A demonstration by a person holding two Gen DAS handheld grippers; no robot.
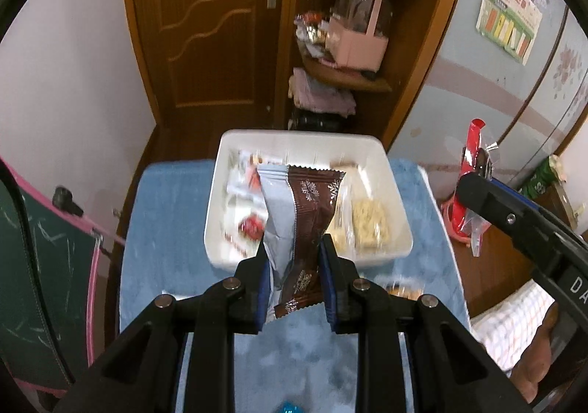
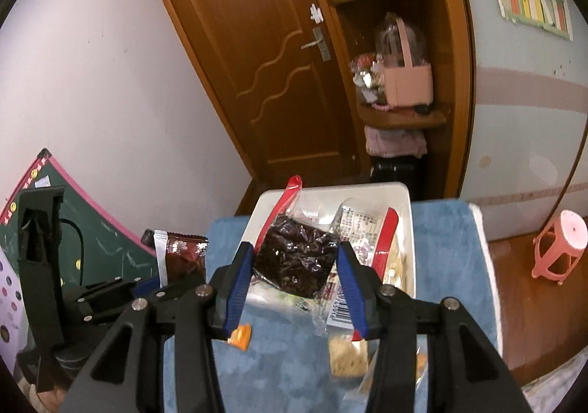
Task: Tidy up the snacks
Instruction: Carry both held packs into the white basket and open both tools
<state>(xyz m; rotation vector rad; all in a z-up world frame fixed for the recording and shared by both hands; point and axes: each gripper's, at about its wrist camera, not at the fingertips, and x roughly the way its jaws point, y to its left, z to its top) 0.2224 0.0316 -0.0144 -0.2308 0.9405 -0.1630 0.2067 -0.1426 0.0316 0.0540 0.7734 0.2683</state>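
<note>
My left gripper (image 1: 294, 258) is shut on a brown and silver snack packet (image 1: 301, 225) with snowflake marks, held upright above the near edge of the white bin (image 1: 220, 200). My right gripper (image 2: 296, 271) is shut on a clear red-edged bag of dark dried fruit (image 2: 297, 258), held over the near side of the white bin (image 2: 404, 200). The bin holds several snack packs, among them a pale crispy bar (image 1: 369, 223). In the right wrist view the left gripper with its brown packet (image 2: 182, 255) shows at the left. The right gripper's red-edged bag (image 1: 472, 170) appears at the right of the left wrist view.
The bin sits on a blue towel (image 1: 165, 229) covering a small table. On the towel lie an orange wrapped sweet (image 2: 239, 336), a pale crispy bar (image 2: 347, 358) and a blue sweet (image 1: 290, 407). A green chalkboard (image 2: 99, 247) leans at the left, a pink stool (image 2: 560, 247) stands at the right, a wooden door (image 1: 213, 27) behind.
</note>
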